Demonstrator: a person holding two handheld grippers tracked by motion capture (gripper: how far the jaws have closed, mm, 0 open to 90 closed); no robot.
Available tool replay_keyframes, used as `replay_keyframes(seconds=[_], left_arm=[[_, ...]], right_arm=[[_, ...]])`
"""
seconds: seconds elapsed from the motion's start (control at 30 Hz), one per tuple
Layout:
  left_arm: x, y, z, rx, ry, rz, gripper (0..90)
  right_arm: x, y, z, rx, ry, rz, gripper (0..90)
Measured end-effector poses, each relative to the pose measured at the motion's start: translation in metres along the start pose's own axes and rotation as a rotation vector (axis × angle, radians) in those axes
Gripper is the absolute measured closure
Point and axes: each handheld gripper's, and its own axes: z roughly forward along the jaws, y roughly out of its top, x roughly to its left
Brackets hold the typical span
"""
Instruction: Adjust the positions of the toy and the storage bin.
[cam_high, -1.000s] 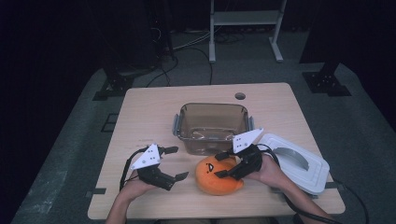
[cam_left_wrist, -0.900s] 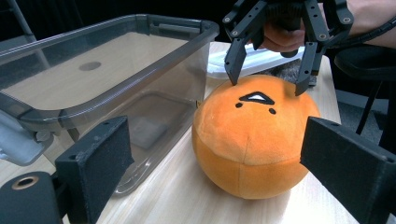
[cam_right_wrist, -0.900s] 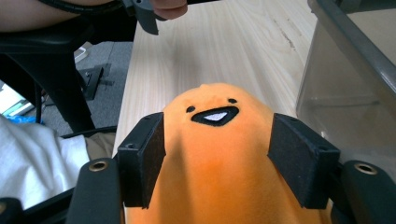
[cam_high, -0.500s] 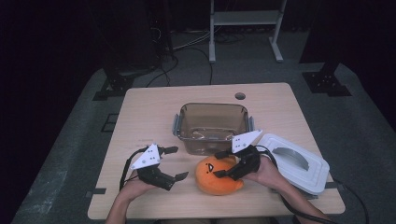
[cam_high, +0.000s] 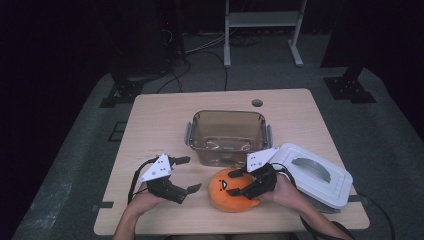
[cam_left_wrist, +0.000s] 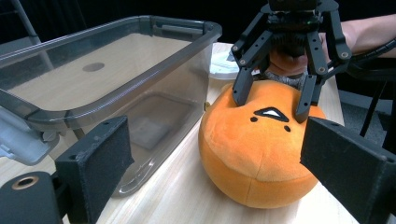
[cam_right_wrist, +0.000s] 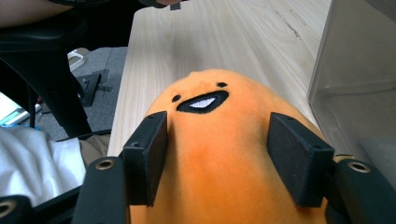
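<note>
Closing the right gripper on the orange plush toy, which lies just in front of the clear box, we squeeze both pads evenly before lifting; its jaws have just been narrowing around the toy. The left gripper waits open beside the toy.

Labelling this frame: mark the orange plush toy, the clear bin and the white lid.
orange plush toy (cam_high: 227, 199): high view, its front below the face.
clear bin (cam_high: 227, 116): high view, its far rim.
white lid (cam_high: 320, 185): high view, its flat top.
</note>
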Motion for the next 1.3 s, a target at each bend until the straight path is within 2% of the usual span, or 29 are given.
replay_keyframes(seconds=[0.17, 0.43, 0.7, 1.03, 1.3], left_arm=[[0.001, 0.0, -0.001, 0.001, 0.003, 0.0, 7.8], [0.002, -0.001, -0.002, -0.003, 0.006, -0.007, 7.8], [0.004, -0.002, -0.005, -0.004, 0.018, -0.01, 7.8], [0.007, -0.003, -0.009, -0.011, 0.031, -0.017, 7.8], [0.011, -0.006, -0.015, -0.016, 0.051, -0.029, 7.8]], right_arm=[[0.003, -0.003, 0.004, 0.012, 0.005, 0.0, 47.7], [0.009, -0.004, 0.007, 0.033, 0.013, -0.032, 61.2], [0.013, 0.0, 0.003, 0.031, -0.009, -0.041, 74.8], [0.013, 0.004, -0.006, -0.008, -0.012, 0.005, 77.3], [0.017, 0.01, -0.014, -0.018, -0.003, 0.011, 79.0]])
